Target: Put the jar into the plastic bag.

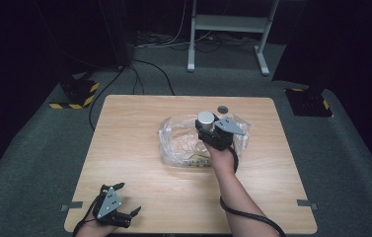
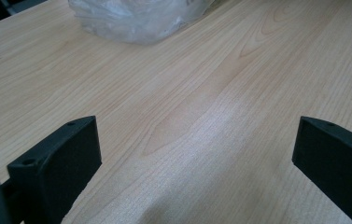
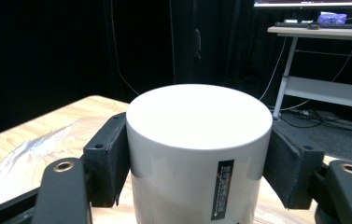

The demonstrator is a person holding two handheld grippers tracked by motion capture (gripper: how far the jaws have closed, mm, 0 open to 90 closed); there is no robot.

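The right gripper holds a white can upright above the clear plastic bag, which lies crumpled toward the middle of the table's far half, nearer the right edge than the left. In the right gripper view the two black pads sit against opposite sides of the can, the jaws standing about as wide as the can itself, so the grip looks firm rather than loose; the flat top faces up and a small label runs down the near side. Held this way, level and over the bag's opening, the can seems to be either going into the bag or coming out of it; which of the two cannot be told. The left gripper rests at the table's near left corner, well apart from the bag, its jaws spread wide with nothing between them but bare wood, as the left gripper view shows. It seems parked there to keep clear, though it may be needed to steady the limp bag on the table.
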